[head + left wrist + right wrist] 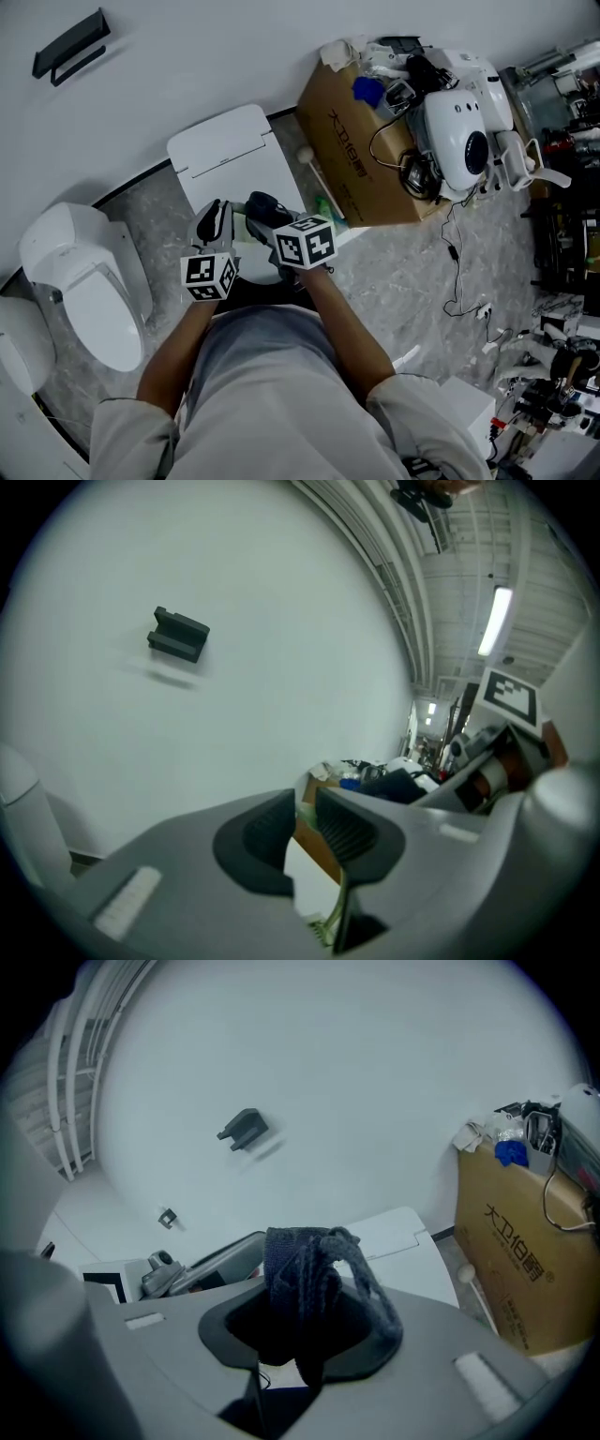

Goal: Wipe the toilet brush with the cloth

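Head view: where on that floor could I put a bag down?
The bare grey floor between the cardboard box and the person's right arm is freest, crossed only by a thin cable. The closed toilet lid is also bare. The right edge is crowded with gear.

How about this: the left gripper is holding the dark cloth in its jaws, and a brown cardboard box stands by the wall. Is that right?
Not quite. The dark cloth is in the jaws of the right gripper, not the left gripper, as the right gripper view shows. The brown cardboard box does stand by the wall.
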Tool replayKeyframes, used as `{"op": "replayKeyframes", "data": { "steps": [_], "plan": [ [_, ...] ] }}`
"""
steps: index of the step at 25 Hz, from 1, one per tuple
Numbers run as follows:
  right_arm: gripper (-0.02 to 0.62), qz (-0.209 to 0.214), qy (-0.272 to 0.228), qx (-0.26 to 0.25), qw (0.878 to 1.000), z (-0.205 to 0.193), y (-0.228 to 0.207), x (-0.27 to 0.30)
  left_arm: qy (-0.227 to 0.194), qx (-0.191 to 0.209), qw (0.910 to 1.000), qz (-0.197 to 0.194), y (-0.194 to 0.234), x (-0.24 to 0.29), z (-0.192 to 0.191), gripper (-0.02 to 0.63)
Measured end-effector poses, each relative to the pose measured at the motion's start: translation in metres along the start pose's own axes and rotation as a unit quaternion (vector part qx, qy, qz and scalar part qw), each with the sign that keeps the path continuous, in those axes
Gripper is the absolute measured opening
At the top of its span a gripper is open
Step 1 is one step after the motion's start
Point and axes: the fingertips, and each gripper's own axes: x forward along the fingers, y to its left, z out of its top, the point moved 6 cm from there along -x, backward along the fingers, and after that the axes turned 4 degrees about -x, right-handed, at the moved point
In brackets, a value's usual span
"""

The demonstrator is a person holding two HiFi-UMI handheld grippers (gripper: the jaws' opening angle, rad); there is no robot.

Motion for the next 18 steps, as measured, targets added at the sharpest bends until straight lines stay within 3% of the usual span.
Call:
{"op": "replayKeyframes", "data": {
  "steps": [11, 18],
  "plan": [
    [0.103, -0.001, -0.021, -0.040, 0.999, 0.008, 0.013, -0.009, 0.012, -0.013, 0.9995, -0.026, -0.004, -0.002, 0.003, 0.000],
    [0.104, -0.007, -0.028, -0.056, 0.998, 0.003, 0.013, -0.019, 0.027, 0.022, 0.9982, -0.049, -0.012, -0.009, 0.005, 0.000]
  ]
}}
